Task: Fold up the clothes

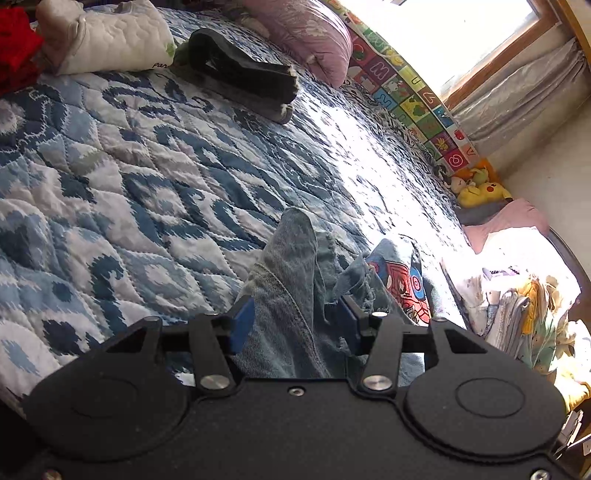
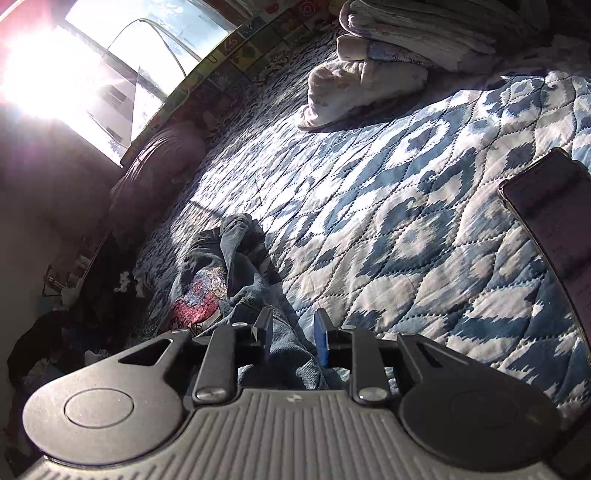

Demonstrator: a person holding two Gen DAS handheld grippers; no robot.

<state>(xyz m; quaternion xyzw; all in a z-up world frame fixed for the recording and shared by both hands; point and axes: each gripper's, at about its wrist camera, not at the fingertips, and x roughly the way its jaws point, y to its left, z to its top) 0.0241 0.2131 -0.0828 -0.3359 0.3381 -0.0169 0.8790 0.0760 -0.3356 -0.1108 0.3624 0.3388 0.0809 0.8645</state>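
Observation:
A blue denim garment (image 1: 295, 251) with a red cartoon print (image 1: 402, 284) is bunched up over the bed quilt (image 1: 147, 184). My left gripper (image 1: 295, 321) is shut on a thick fold of it, and the cloth stands up in a peak beyond the blue fingers (image 1: 243, 325). In the right wrist view the same denim garment (image 2: 236, 266) trails away to the left, its print (image 2: 203, 295) in shadow. My right gripper (image 2: 293, 332) is shut on a narrower fold of it, low over the quilt (image 2: 406, 221).
A folded dark garment (image 1: 243, 74), a white quilted bundle (image 1: 110, 37) and a pink pillow (image 1: 314, 33) lie at the far side of the bed. Plush toys (image 1: 480, 188) and a clothes pile (image 1: 517, 295) are at right. Pale folded clothes (image 2: 351, 85) and a dark flat object (image 2: 550, 206) lie on the quilt.

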